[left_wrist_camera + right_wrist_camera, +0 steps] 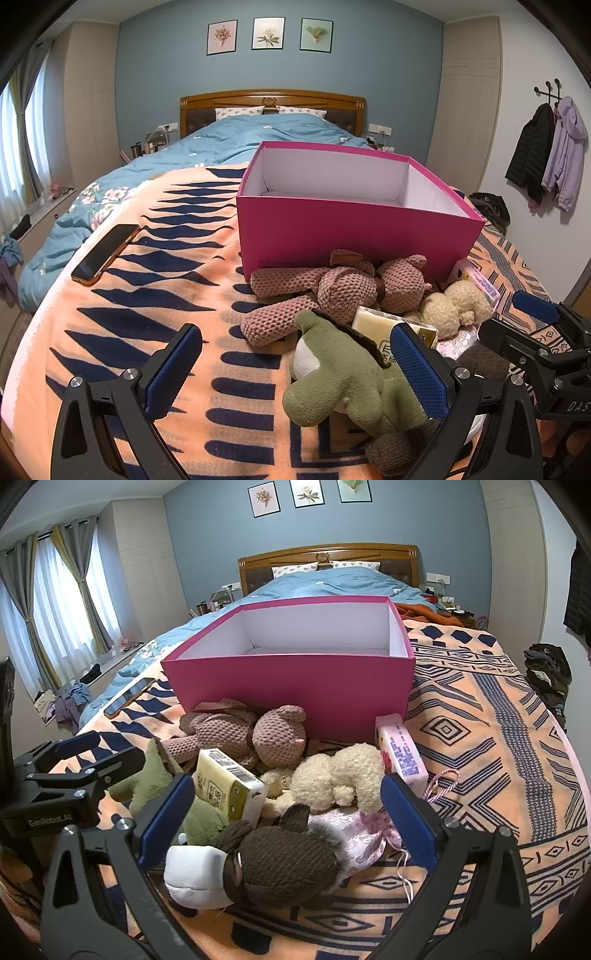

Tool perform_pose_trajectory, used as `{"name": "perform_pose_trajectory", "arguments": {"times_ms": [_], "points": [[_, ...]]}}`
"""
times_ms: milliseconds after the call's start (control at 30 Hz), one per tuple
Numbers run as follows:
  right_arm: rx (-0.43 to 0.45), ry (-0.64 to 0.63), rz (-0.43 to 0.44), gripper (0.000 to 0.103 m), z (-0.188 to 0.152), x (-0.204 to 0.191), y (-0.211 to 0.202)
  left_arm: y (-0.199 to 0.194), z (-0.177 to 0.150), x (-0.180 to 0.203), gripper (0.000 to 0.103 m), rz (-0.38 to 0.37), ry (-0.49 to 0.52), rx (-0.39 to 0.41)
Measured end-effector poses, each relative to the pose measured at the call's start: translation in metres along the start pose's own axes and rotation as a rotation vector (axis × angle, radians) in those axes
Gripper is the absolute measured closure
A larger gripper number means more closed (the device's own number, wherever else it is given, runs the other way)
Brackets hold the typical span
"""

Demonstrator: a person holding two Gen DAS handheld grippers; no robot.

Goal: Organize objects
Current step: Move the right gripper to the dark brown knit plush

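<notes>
An open pink box [351, 236] [295, 686] with a bare white inside stands on the orange patterned blanket. In front of it lie a pink knitted bear [332, 288] [258, 734], a green plush toy [343, 380] [155, 775], a cream plush [454, 306] [332, 775], a yellow-white carton [388, 321] [229, 786], a pink packet [400, 753] and a brown-and-white knitted plush [266, 864]. My left gripper [295, 365] is open, its right finger beside the green plush. My right gripper [288, 812] is open around the brown plush, holding nothing.
A phone [105, 253] [129, 696] lies on the blanket left of the box. A pink embroidered pouch [362, 834] with cord lies by the brown plush. A blue duvet [258, 136] covers the far bed. Coats [546, 151] hang on the right wall.
</notes>
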State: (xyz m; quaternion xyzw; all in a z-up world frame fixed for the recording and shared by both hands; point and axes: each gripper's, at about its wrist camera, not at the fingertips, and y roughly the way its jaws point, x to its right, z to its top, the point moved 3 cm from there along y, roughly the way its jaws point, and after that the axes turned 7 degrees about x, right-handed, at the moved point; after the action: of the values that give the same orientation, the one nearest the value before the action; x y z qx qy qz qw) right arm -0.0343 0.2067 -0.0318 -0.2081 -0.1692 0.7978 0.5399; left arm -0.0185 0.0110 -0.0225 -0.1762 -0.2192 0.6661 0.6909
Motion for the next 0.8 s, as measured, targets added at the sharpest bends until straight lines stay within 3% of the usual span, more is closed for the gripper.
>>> {"name": "perform_pose_trajectory", "arguments": {"times_ms": [567, 800], "points": [[-0.017, 0.005, 0.017, 0.002, -0.004, 0.003, 0.001, -0.001, -0.002, -0.004, 0.0, -0.008, -0.003, 0.0], [-0.059, 0.021, 0.033, 0.002, -0.017, 0.013, 0.0, -0.003, -0.008, -0.011, 0.0, -0.07, -0.009, -0.017]]}}
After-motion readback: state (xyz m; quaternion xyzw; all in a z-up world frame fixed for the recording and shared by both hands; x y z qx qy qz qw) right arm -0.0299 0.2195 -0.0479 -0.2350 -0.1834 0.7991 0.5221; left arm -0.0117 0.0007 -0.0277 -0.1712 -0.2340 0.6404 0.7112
